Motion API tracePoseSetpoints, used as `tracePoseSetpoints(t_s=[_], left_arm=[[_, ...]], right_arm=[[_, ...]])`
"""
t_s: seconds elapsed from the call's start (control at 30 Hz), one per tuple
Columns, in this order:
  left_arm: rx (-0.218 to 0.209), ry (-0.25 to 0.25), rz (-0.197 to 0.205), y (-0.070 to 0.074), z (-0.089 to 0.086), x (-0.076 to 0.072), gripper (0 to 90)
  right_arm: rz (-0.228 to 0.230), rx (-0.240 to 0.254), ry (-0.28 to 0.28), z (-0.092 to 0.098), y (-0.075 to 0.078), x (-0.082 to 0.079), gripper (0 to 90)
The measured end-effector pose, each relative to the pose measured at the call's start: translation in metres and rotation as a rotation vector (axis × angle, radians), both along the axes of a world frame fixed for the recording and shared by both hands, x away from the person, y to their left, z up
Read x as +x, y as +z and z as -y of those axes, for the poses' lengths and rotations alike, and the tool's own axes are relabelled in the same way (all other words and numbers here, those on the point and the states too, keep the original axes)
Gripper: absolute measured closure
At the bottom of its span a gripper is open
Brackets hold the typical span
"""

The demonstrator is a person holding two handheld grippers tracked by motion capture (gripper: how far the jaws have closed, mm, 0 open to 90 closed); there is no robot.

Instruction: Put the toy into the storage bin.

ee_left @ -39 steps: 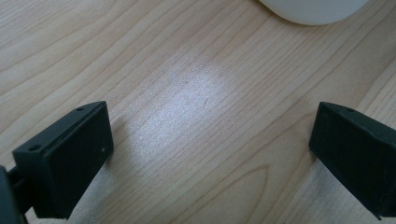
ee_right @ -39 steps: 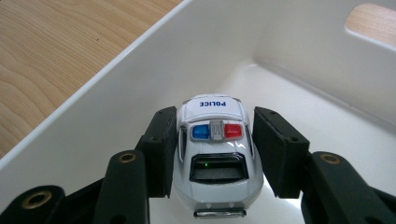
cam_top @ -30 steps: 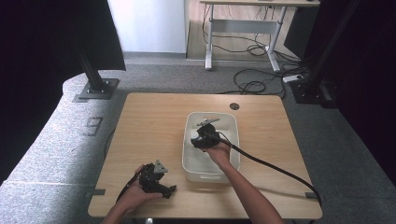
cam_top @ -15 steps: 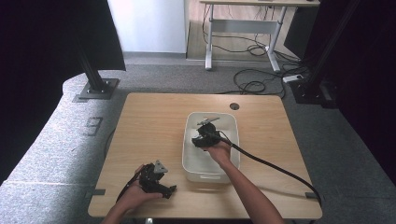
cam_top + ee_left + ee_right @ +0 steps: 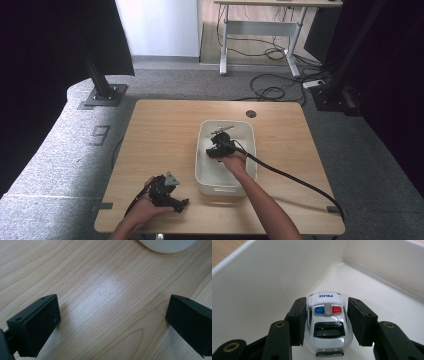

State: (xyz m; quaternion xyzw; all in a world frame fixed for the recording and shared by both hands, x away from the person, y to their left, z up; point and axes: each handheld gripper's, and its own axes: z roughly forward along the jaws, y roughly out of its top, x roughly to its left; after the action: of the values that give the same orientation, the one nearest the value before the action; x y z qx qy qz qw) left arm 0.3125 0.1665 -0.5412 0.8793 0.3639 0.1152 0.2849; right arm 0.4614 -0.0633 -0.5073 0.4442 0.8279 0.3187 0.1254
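Inside the white tub (image 5: 262, 277), a white police toy car (image 5: 327, 322), red-and-blue roof lights, between right claw (image 5: 327, 321) pads, left pad touching.

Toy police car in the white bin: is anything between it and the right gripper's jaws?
Nothing visible. In the right gripper view the toy police car sits directly between the right gripper jaws, inside the white bin. The left jaw looks pressed against its side; a thin gap may remain at the right jaw.
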Motion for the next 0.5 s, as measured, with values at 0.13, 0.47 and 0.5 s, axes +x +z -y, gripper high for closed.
tracePoseSetpoints(t_s=[0.13, 0.47, 0.5], left_arm=[[0.002, 0.0, -0.001, 0.0002, 0.0001, -0.0004, 0.0], [0.006, -0.003, -0.001, 0.0003, 0.0, -0.0008, 0.0], [0.005, -0.003, -0.001, 0.0003, 0.0, -0.0008, 0.0]], right_arm=[[-0.024, -0.018, 0.003, 0.0006, -0.0034, 0.0021, 50.4], [-0.065, -0.011, 0.014, -0.0008, -0.0092, 0.0043, 47.3], [-0.068, -0.006, 0.022, -0.0011, -0.0093, 0.0041, 45.5]])
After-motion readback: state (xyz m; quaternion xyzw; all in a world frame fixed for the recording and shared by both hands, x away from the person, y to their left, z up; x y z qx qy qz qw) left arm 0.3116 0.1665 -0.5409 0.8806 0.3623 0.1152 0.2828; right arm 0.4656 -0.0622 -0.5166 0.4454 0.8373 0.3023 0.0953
